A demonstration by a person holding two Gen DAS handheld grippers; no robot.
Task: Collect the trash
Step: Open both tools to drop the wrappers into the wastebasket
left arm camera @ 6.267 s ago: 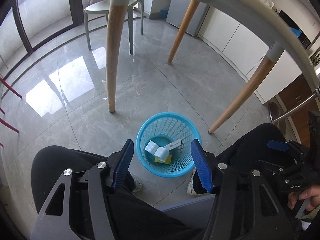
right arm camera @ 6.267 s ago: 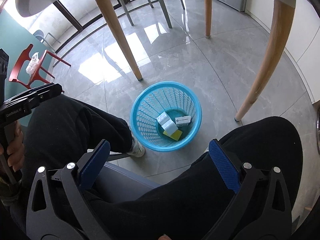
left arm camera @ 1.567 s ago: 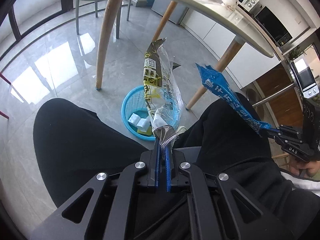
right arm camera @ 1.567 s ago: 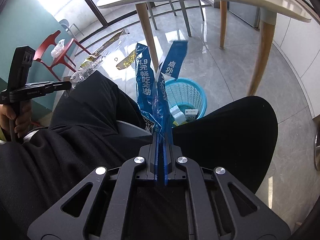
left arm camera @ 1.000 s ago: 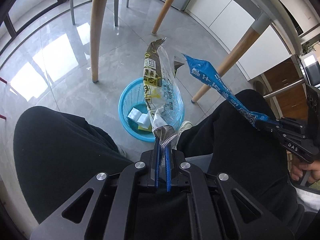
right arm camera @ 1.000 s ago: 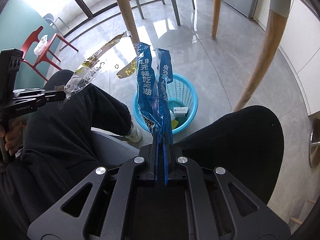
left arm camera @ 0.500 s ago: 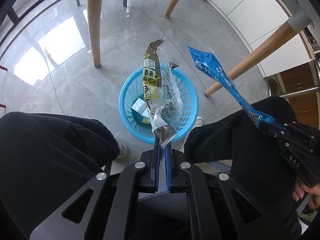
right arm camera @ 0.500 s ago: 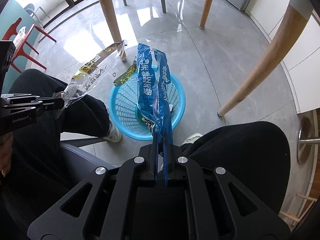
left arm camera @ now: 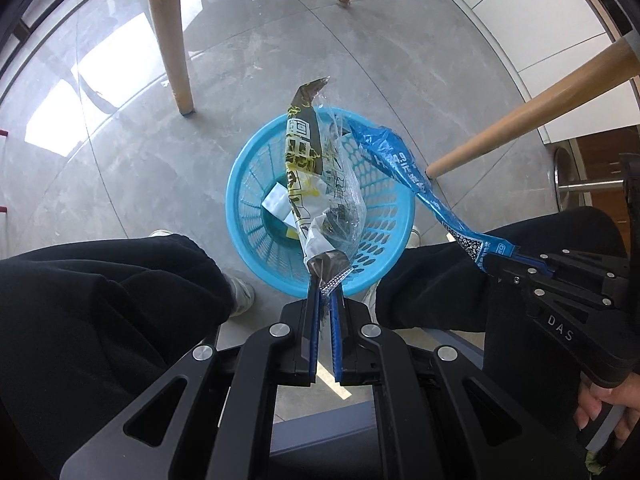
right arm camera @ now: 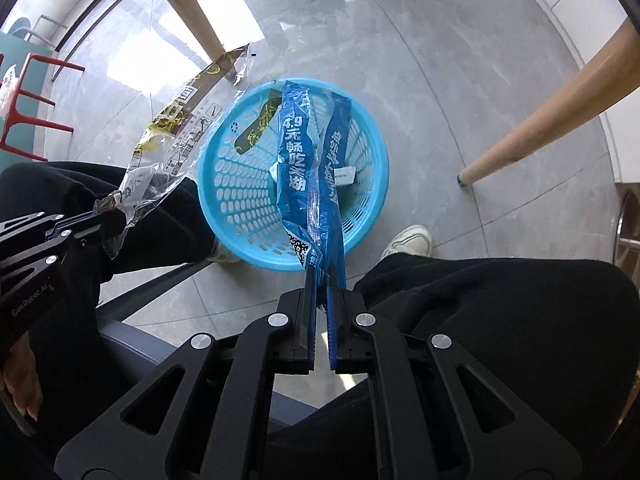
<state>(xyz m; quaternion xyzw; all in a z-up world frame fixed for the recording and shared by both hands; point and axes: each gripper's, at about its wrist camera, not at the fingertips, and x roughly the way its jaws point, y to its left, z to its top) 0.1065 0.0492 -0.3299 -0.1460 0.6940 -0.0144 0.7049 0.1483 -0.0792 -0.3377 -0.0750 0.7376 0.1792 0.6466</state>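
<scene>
Wrappers pinched in both tongs, clear-yellow wrapper [left arm camera: 320, 184] left, blue wrapper [right arm camera: 310, 184] right, above basket [left arm camera: 240, 216]

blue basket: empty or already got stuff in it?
Not empty. The blue basket already holds a white packet and something yellow at the bottom; the right wrist view shows a white labelled box.

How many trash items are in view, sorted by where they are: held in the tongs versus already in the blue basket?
Held wrappers: 2, a clear yellow-and-black plastic wrapper and a blue plastic wrapper.
Inside the blue perforated plastic basket: at least 3, white pieces, a yellow piece, a white card.
Total: at least 5.
</scene>
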